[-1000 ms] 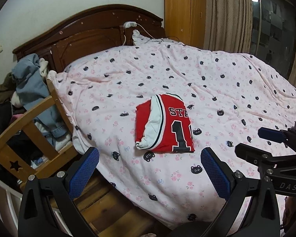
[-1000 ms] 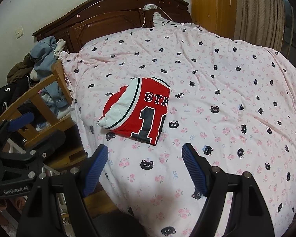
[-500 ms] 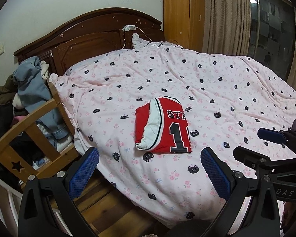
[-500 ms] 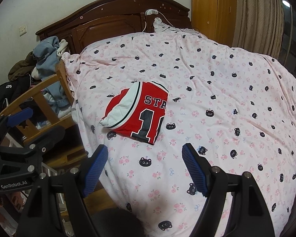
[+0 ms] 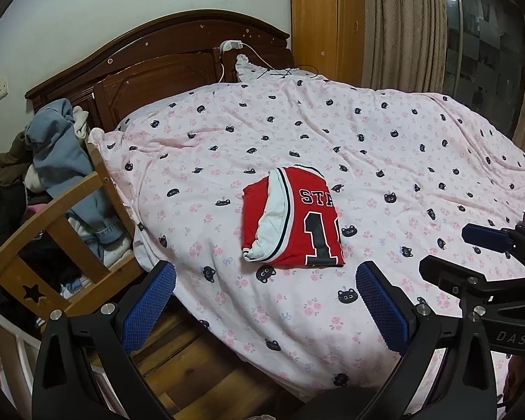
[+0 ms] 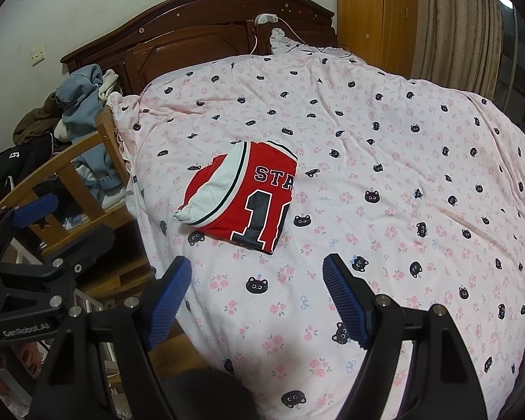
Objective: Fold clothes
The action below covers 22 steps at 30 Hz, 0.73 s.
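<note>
Pink cat-print duvet (image 5: 367, 133), dark headboard (image 5: 164, 56), wooden chair (image 5: 52, 231) under heaped clothing (image 5: 56, 140).

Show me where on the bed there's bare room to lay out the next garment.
The quilt lies bare to the right of the folded red jersey, out to the curtain side, and beyond it toward the headboard. A narrower strip lies between the jersey and the right gripper. The left edge is crowded: the wooden chair piled with clothes.

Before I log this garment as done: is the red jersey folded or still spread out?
Folded. The red jersey lies as a compact rectangle on the pink bedspread, lettering cut off at its folded edge, white lining showing.
</note>
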### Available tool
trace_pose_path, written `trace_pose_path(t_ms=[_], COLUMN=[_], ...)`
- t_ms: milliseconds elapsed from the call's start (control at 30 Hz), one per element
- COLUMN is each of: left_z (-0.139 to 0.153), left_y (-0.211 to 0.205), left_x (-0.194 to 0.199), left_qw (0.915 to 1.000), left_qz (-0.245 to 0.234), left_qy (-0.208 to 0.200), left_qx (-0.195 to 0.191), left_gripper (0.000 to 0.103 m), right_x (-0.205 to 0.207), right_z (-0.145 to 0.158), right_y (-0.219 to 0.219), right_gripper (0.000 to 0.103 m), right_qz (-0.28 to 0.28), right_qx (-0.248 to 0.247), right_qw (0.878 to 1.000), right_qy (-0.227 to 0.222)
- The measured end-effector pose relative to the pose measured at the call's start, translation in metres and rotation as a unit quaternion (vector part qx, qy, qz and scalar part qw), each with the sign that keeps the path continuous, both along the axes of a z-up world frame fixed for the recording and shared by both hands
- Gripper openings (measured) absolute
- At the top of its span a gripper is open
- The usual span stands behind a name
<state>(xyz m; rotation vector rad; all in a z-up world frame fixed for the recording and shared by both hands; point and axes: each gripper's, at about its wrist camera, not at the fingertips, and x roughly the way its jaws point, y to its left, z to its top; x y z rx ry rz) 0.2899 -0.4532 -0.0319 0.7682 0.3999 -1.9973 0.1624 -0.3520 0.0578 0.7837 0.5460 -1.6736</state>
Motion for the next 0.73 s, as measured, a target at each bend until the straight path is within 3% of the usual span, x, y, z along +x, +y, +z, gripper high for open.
trace_pose_path(t_ms=[733], left_z=[0.0023], left_y=[0.0019], left_x=[0.0017], left_qw=[0.9999], left_qz=[-0.006], left_qy=[0.015], left_qx=[-0.005], left_gripper=[0.102], right_x=[-0.0014], right_z=[-0.0031], right_y=[0.0023], right_gripper=[0.079], right_qz=[-0.002], right_qx=[0.003], right_qw=[1.000], right_qy=[-0.002])
